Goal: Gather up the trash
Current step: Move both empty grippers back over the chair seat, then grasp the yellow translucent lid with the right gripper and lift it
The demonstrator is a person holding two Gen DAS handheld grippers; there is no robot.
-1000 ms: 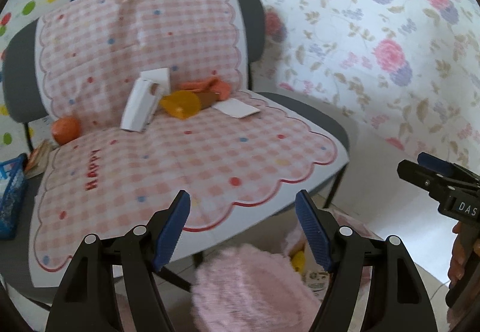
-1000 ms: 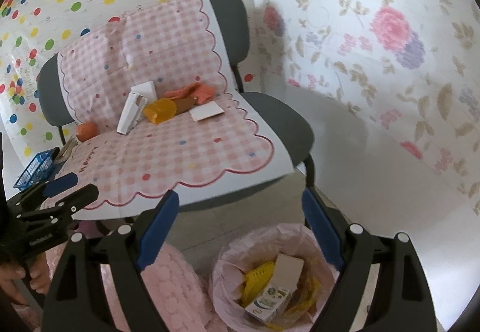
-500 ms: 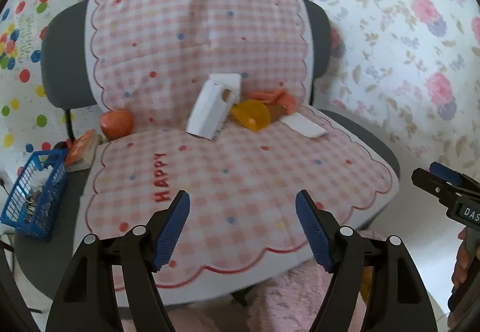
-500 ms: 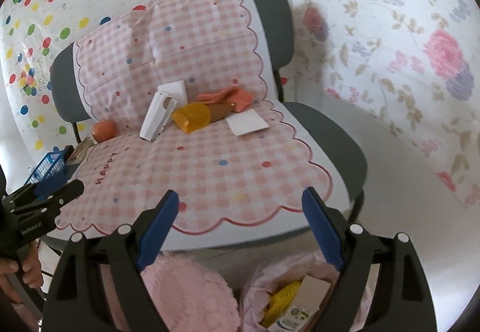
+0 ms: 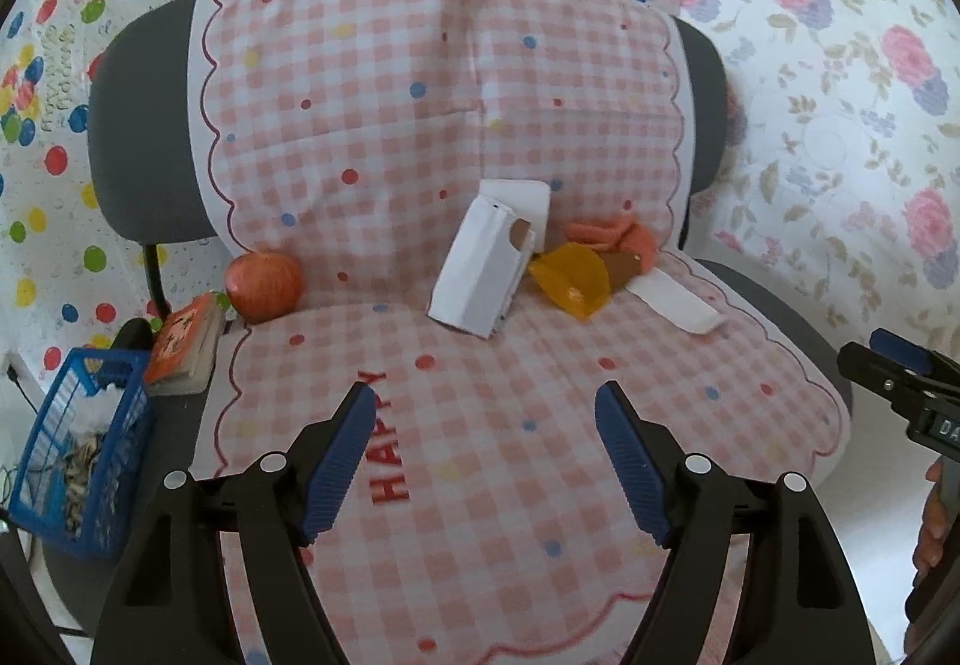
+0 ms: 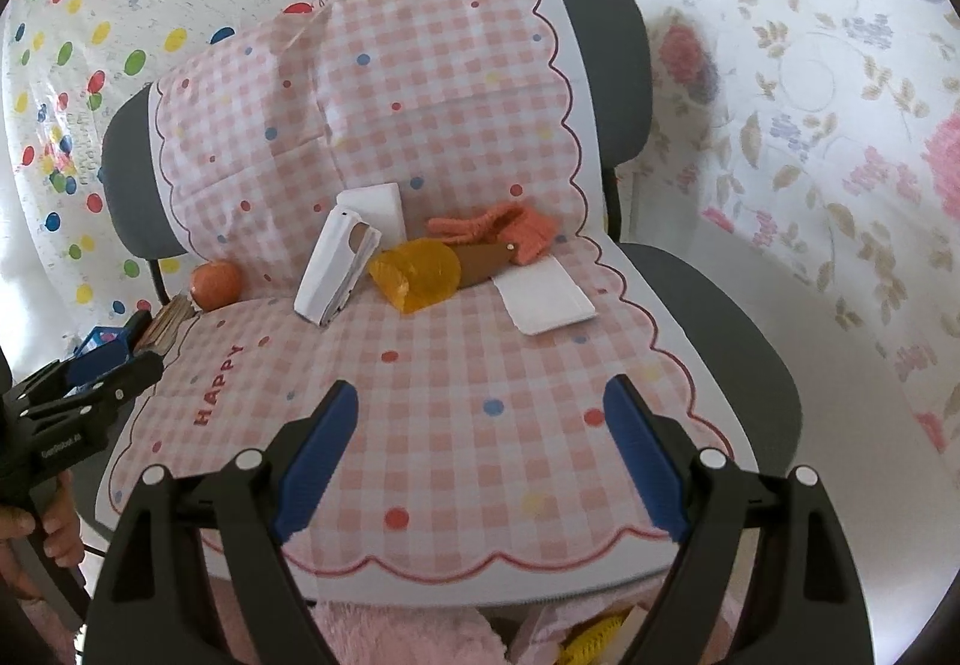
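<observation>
Trash lies at the back of a chair seat under a pink checked cover (image 5: 480,425): a white carton (image 5: 486,269) (image 6: 336,269), an amber plastic cup (image 5: 570,278) (image 6: 420,272) on its side, a brown scrap (image 6: 480,260), a flat white packet (image 5: 678,302) (image 6: 546,299) and an orange cloth (image 6: 498,230). My left gripper (image 5: 483,401) hovers over the front of the seat, its jaws opening with nothing between them. My right gripper (image 6: 480,395) hangs open and empty beside it, short of the trash.
A red-orange fruit (image 5: 264,284) rests at the seat's back left, next to a book (image 5: 186,344) and a blue basket (image 5: 78,461). Below the seat's front edge show a pink fluffy cushion (image 6: 408,635) and a pink-lined bin (image 6: 594,635). Patterned sheets cover the walls.
Both grippers have moved up and toward the chair. The seat now fills both views, and the bin and cushion have slid almost out of the bottom.
</observation>
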